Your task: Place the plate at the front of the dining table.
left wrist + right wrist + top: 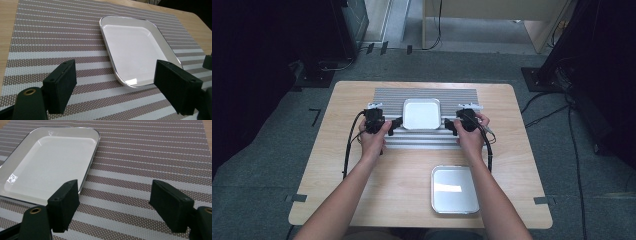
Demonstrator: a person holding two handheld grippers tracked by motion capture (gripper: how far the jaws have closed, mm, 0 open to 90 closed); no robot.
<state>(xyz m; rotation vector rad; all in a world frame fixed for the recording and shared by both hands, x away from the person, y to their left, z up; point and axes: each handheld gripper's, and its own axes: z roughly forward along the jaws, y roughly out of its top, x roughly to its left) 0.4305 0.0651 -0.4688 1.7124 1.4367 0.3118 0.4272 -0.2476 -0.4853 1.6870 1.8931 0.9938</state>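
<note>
With jaws gaping, the left gripper (398, 121) and right gripper (448, 123) are flanking the white tray (422, 113) lying on the striped mat (427, 93) mid-desk; probably light, stiff and slick, best pinched by its raised rim.

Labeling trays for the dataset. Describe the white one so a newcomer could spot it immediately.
On the wooden table, find the striped placemat at the far side. The white tray lies at its middle, between the left gripper and right gripper. Unlike the silver tray on bare wood nearer the person, it is white inside.
</note>
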